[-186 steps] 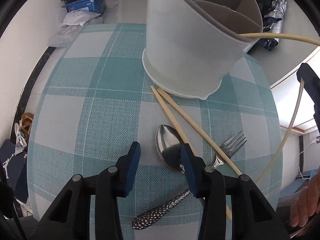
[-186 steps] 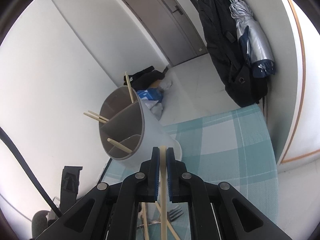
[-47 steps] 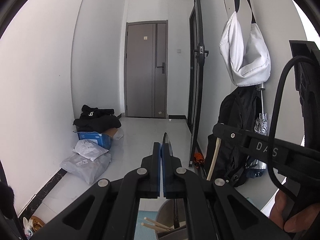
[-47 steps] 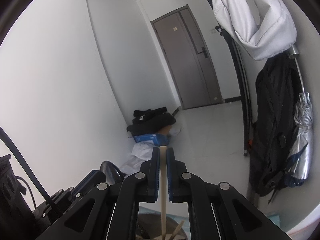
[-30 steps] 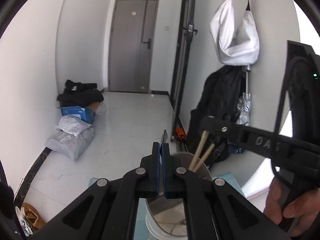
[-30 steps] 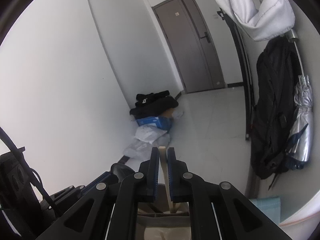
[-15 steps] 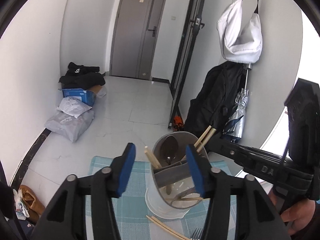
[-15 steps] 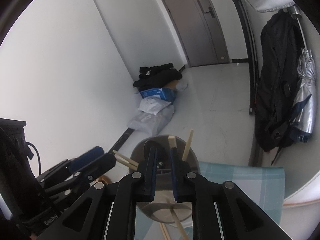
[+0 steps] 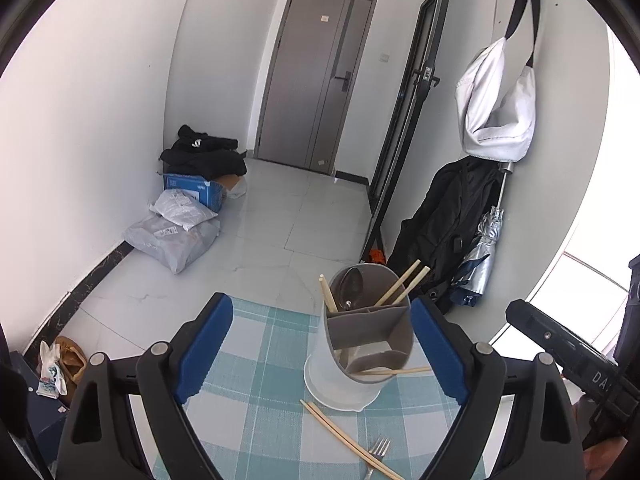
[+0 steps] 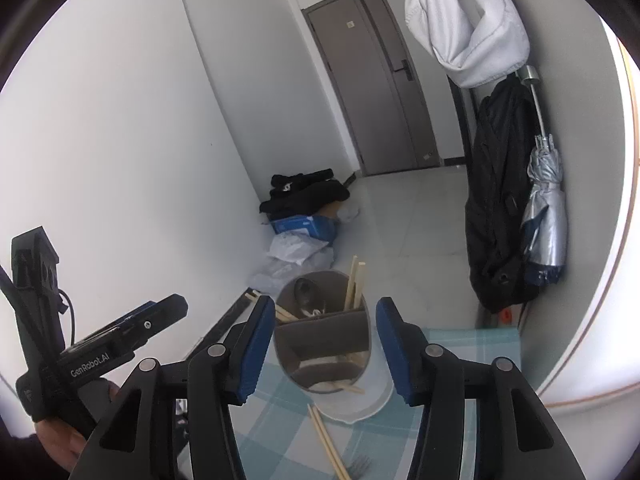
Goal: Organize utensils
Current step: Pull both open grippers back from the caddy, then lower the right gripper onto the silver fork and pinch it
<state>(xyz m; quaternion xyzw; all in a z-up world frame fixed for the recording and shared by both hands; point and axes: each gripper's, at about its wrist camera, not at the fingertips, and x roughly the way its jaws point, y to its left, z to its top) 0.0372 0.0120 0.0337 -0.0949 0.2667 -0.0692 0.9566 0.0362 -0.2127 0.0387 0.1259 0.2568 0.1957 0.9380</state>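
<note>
A grey-and-white utensil holder (image 9: 368,324) stands on the teal checked tablecloth (image 9: 260,380). Its far compartment holds a spoon (image 9: 352,280) and several chopsticks (image 9: 400,284). Two more chopsticks (image 9: 340,428) and a fork (image 9: 376,454) lie on the cloth in front of it. My left gripper (image 9: 320,346) hangs above and short of the holder, its jaws opening wide with nothing held. In the right wrist view my right gripper (image 10: 325,350) frames the holder (image 10: 332,332) from farther back, jaws opening and not touching anything. The spoon (image 10: 306,292) and loose chopsticks (image 10: 326,444) show there too.
Beyond the table's far edge lies grey tiled floor with plastic bags (image 9: 172,236), a blue box (image 9: 192,192) and black clothing. A black backpack (image 9: 440,216) and a folded umbrella (image 9: 480,256) lean on the right wall. A person's hand holds the left gripper's body (image 10: 100,352).
Both grippers were shut, the left on the spoon and the right on a chopstick. Both have opened, and spoon and chopstick now stand in the holder. Both grippers have drawn back from it.
</note>
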